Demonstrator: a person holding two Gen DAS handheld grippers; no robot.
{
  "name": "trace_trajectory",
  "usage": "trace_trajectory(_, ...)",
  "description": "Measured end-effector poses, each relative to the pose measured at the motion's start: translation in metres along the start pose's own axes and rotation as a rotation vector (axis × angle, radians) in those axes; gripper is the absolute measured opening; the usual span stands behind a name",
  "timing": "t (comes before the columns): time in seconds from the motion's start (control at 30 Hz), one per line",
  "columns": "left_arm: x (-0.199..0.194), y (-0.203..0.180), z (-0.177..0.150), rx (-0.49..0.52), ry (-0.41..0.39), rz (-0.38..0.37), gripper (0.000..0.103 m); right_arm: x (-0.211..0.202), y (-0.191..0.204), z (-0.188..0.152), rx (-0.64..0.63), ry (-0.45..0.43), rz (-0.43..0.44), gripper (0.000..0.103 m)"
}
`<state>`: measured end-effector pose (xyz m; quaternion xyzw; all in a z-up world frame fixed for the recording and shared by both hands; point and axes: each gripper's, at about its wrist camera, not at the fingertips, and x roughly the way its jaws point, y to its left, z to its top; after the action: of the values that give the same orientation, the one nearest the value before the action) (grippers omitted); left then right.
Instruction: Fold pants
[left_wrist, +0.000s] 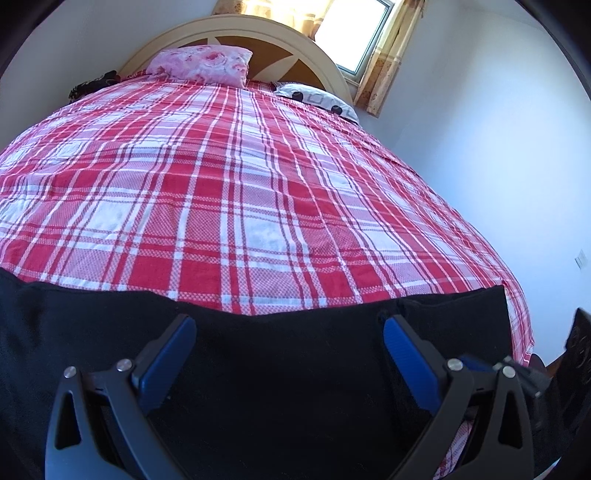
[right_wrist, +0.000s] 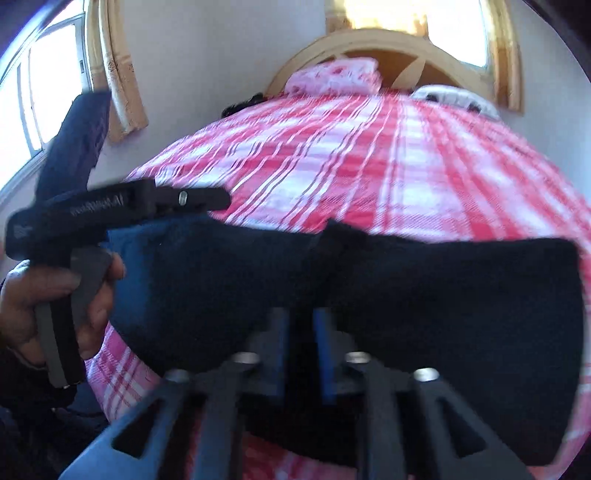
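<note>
A big bed (left_wrist: 258, 184) with a red and white checked cover fills the room, and the dark pants (left_wrist: 280, 387) lie flat across its near end, close to the edge. The left gripper (left_wrist: 290, 354) hangs over the pants with its blue pads far apart and nothing between them, while the right gripper (right_wrist: 300, 343) has its pads close together with only a thin gap, right at the dark cloth, and I cannot tell if any cloth is pinched there. If the right one lifts with too little cloth in it, the pants could slip out and fall in a messy heap, or slide off the bed edge.
</note>
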<state>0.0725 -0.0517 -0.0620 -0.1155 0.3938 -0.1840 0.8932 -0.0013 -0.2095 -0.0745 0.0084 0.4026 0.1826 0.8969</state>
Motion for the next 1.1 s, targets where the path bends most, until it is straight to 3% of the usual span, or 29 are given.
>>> trace_trajectory(0.07,0.005,-0.01,-0.003,0.012,0.018,-0.034,0.103,-0.024,-0.014,0.001,0.04,-0.068,-0.015,0.05)
trace_trajectory(0.17,0.015,-0.035,-0.009,0.064,0.051,-0.108,0.103,-0.051,-0.042,0.0,0.112,-0.123,-0.085,0.051)
trace_trajectory(0.33,0.039,-0.069,-0.014,0.142,0.109,-0.159,0.1,-0.077,-0.09,-0.01,0.252,-0.172,-0.231,0.051)
trace_trajectory(0.43,0.052,-0.08,-0.014,0.172,0.151,-0.173,0.078,-0.084,-0.106,-0.019,0.306,-0.183,-0.261,0.051)
trace_trajectory(0.5,0.056,-0.087,-0.016,0.21,0.163,-0.166,0.044,-0.086,-0.109,-0.022,0.312,-0.193,-0.269,0.051)
trace_trajectory(0.57,0.052,-0.091,-0.018,0.236,0.154,-0.18,0.02,-0.085,-0.111,-0.024,0.312,-0.195,-0.272,0.051)
trace_trajectory(0.6,0.049,-0.091,-0.019,0.248,0.142,-0.172,0.017,-0.084,-0.112,-0.025,0.313,-0.194,-0.267,0.051)
trace_trajectory(0.87,0.038,-0.086,-0.019,0.242,0.137,-0.167,0.015,-0.078,-0.094,-0.02,0.237,-0.223,-0.226,0.056)
trace_trajectory(1.0,0.038,-0.083,-0.02,0.226,0.132,-0.167,0.016,-0.058,-0.09,-0.022,0.204,-0.156,-0.245,0.059)
trace_trajectory(1.1,0.047,-0.08,-0.02,0.207,0.152,-0.151,0.029,-0.036,-0.092,-0.027,0.172,-0.075,-0.281,0.073)
